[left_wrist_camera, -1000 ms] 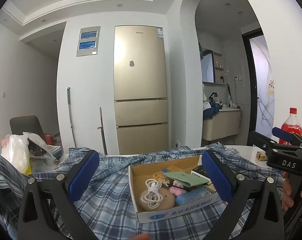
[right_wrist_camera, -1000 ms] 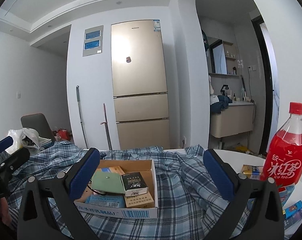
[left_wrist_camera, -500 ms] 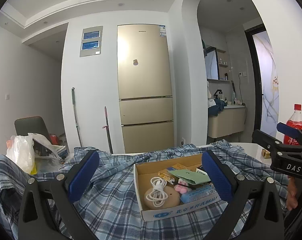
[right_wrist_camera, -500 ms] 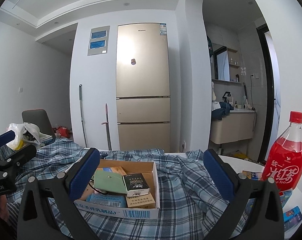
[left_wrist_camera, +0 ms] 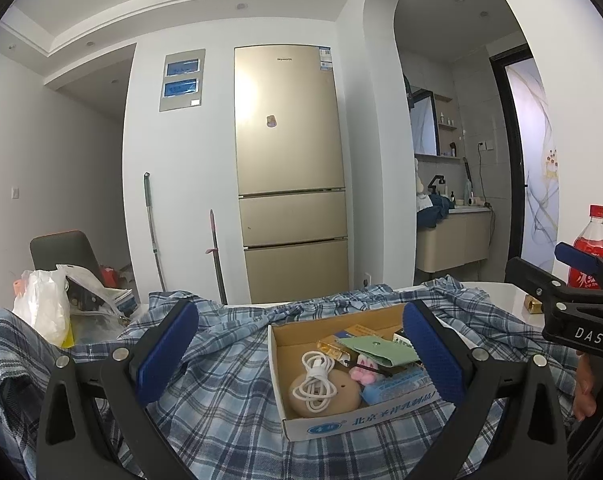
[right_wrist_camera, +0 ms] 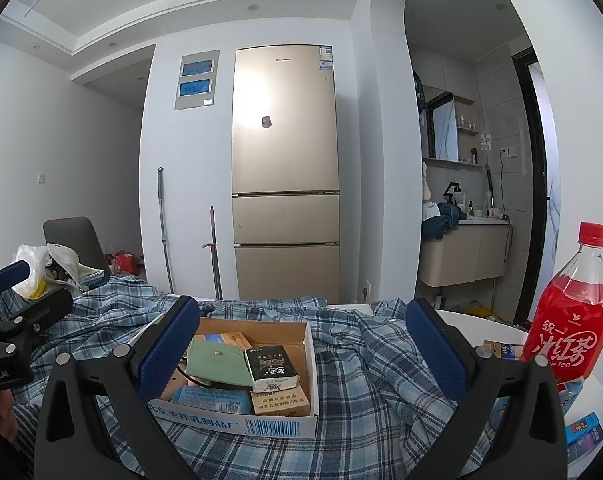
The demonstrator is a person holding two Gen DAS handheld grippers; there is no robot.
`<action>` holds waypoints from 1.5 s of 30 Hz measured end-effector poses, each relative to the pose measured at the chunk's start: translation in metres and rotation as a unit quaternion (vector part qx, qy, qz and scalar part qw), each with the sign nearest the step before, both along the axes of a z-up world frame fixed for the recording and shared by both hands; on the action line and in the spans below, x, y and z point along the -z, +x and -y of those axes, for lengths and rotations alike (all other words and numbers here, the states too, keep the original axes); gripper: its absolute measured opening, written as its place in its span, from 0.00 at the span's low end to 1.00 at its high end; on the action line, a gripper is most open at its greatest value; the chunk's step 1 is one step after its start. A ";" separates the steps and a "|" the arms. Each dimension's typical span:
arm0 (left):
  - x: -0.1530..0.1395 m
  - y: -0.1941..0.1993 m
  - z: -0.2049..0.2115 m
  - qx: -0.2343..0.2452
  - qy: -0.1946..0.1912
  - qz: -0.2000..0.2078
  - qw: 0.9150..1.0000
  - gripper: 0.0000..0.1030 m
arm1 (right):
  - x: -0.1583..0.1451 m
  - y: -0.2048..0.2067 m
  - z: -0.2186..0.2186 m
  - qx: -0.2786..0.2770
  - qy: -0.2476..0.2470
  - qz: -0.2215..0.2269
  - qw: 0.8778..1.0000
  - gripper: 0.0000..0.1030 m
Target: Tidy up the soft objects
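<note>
A blue plaid shirt [left_wrist_camera: 229, 392] lies crumpled across the table; it also shows in the right wrist view [right_wrist_camera: 365, 360]. A shallow cardboard box [left_wrist_camera: 325, 426] sits on it, also in the right wrist view [right_wrist_camera: 277, 426], holding a white cable [left_wrist_camera: 315, 376], a green pouch [right_wrist_camera: 217, 362] and small packets. My left gripper [left_wrist_camera: 301, 354] is open and empty above the shirt, left of the box. My right gripper [right_wrist_camera: 303, 350] is open and empty, over the box's right side.
A red iced-tea bottle [right_wrist_camera: 573, 320] stands at the table's right edge with small packets [right_wrist_camera: 583, 434] by it. A white plastic bag [left_wrist_camera: 45, 308] and clutter sit at the left. A gold fridge [left_wrist_camera: 289, 168], mop and chair [left_wrist_camera: 65, 248] stand beyond the table.
Both grippers have tilted or pulled back slightly, so the box and shirt sit a bit lower and farther in both views. Both jaws stay open. Nothing was grasped.
</note>
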State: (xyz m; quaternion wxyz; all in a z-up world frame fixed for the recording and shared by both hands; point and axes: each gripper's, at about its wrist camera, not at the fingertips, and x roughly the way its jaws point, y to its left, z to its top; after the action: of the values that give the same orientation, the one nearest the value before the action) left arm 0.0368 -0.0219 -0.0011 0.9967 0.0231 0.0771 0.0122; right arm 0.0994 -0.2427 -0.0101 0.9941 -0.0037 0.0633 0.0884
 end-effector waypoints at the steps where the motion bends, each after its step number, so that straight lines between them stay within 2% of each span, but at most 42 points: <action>1: 0.000 0.000 0.000 0.000 0.000 0.000 1.000 1.00 | 0.000 0.000 0.000 0.000 0.000 0.000 1.000 1.00; 45: 0.007 0.003 -0.005 -0.009 -0.005 -0.009 1.000 1.00 | -0.003 0.000 0.001 0.002 -0.004 -0.004 1.000 1.00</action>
State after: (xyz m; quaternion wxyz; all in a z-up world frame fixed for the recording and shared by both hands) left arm 0.0401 -0.0173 -0.0086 0.9959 0.0179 0.0868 0.0204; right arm 0.0994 -0.2438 -0.0072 0.9939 -0.0072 0.0682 0.0862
